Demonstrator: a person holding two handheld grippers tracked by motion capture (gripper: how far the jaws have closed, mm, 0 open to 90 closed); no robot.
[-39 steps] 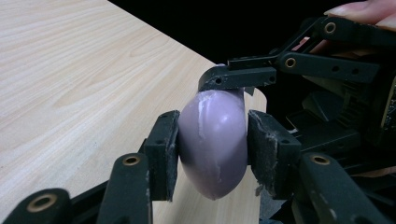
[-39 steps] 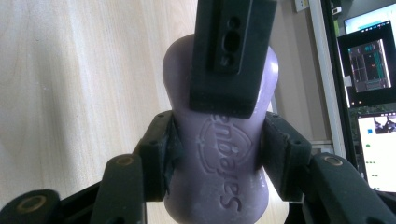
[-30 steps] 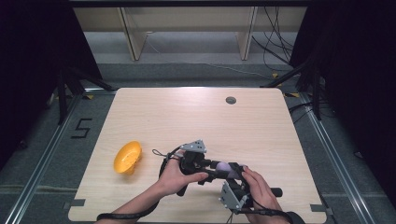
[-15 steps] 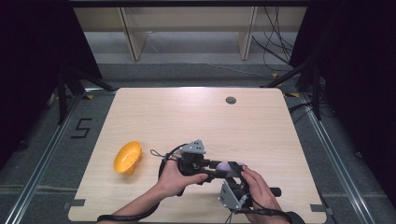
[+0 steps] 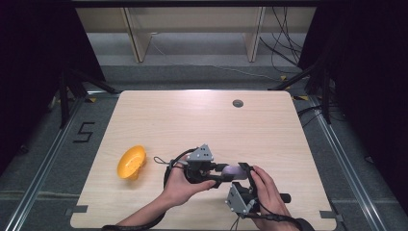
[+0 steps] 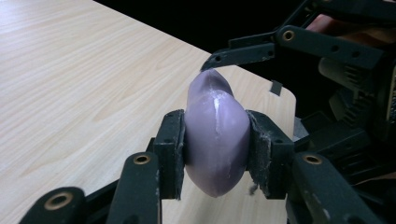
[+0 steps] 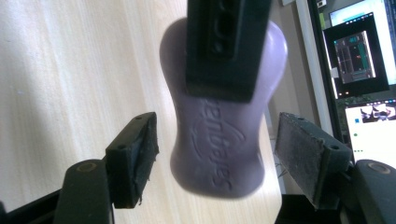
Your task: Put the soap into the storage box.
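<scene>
While left gripper (image 6: 215,154) clamps purple soap (image 6: 215,140), right gripper (image 7: 215,158) jaws apart.

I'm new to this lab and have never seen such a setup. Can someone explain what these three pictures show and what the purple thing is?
There is no robot here. A person at a wooden table holds a two-jawed tool in each hand.

The high view looks down from above. The other two pictures come from cameras riding on each tool, looking along its black jaws.

The left hand-held gripper is clamped on a purple bar, apparently soap, with raised lettering visible in the right gripper view. The right hand-held gripper is open, its jaws on either side of the bar without touching it, which may be a handover.

An orange bowl lies tipped near the table's left edge, and a small dark disc sits at the far side.
</scene>
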